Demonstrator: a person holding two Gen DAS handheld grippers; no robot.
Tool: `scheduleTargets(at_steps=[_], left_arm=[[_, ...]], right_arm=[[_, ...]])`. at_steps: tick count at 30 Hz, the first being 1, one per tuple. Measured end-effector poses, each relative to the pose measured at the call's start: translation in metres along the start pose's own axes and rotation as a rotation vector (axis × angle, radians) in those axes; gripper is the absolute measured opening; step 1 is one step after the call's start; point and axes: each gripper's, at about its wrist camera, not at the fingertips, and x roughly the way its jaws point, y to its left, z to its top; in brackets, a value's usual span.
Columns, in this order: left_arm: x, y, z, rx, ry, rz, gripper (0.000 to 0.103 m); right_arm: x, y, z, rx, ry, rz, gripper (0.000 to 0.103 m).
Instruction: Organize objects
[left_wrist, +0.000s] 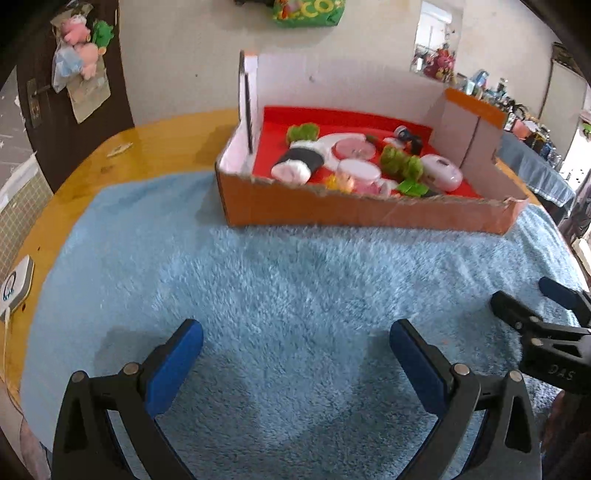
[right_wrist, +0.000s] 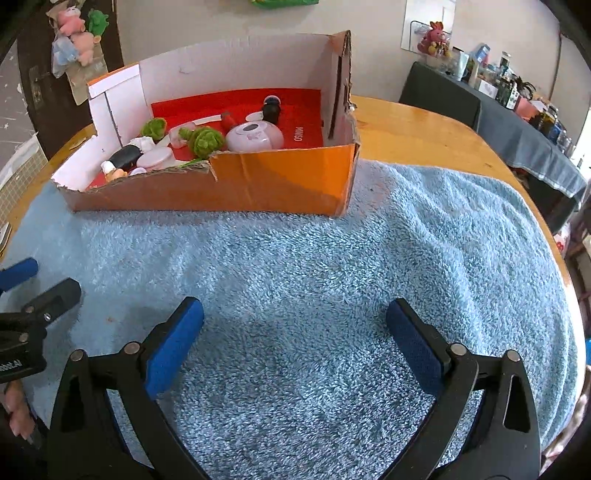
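Seemingly the sorting is all but finished; small toys, among them a pink pod (right_wrist: 255, 137) and green plush pieces (right_wrist: 205, 141), lie inside the orange cardboard box (right_wrist: 280, 181) on a blue towel (right_wrist: 332, 266); the towel holds nothing loose; left gripper (left_wrist: 295, 354) and right gripper (right_wrist: 294, 332) hover spread wide, empty.

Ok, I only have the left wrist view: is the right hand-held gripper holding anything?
Observer: No. The right hand-held gripper is open and empty over the blue towel.
Operator: Anything lying on the towel to the right of the box?
Observer: Nothing that I can see; it runs bare out to the wooden table.
Operator: How is the box's front wall on that side?
Observer: The box has a taller front wall at its right end, torn lower toward the left.
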Motion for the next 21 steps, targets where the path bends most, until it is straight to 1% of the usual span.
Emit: scheduleTargets(at_steps=[1, 5, 21], left_arm=[[0.0004, -0.0006, -0.0008, 0.003, -0.009, 0.014, 0.103], [0.0017, -0.0018, -0.0016, -0.004, -0.016, 0.03, 0.103], [0.0027, -0.0031, 0.0014, 0.002, -0.015, 0.037, 0.103]], right_arm=[[-0.0001, 0.0002, -0.0001, 0.0, 0.001, -0.003, 0.103], [-0.0015, -0.0001, -0.0018, 0.008, -0.006, -0.013, 0.103], [-0.0023, 0.0027, -0.0009, 0.002, -0.012, -0.021, 0.103]])
